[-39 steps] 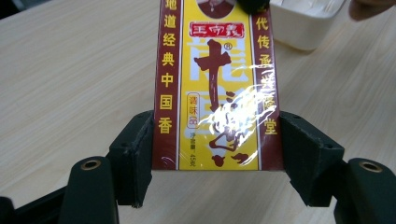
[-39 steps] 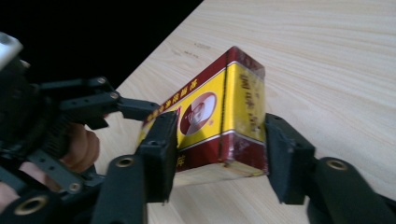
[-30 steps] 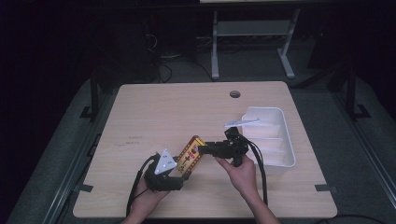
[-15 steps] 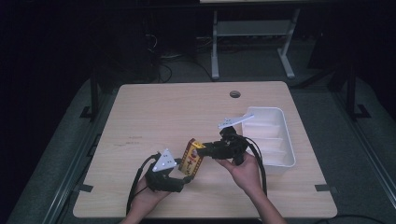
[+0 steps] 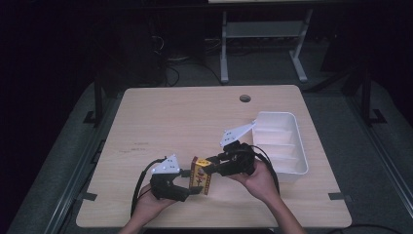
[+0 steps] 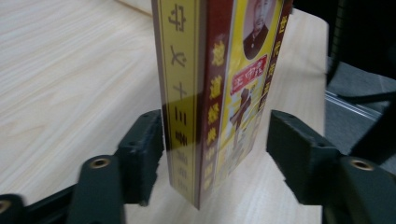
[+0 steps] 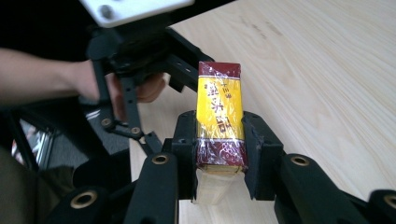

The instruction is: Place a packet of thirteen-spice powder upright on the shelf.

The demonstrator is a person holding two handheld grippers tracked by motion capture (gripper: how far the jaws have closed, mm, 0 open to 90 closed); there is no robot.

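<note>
A yellow and maroon box (image 5: 200, 176) wrapped in clear film hangs upright just above the table's front middle. My right gripper (image 7: 219, 135) is shut on its narrow end, one jaw pressed on each side. In the high view the right gripper (image 5: 213, 165) reaches in from the right. My left gripper (image 6: 215, 135) is open, with the box (image 6: 219, 84) between its jaws. The left jaw is at the box's spine, and a small gap shows at the right jaw. The left gripper (image 5: 187, 184) sits low at the box's left in the high view.
A white ribbed tray (image 5: 294, 146) stands at the table's right edge, just behind my right hand. A round cable hole (image 5: 245, 98) is near the far edge. Bare wood spreads to the left and the back.
My right gripper has carried the box leftward and toward the front edge and turned it upright. The box now stands between the left gripper's jaws.
</note>
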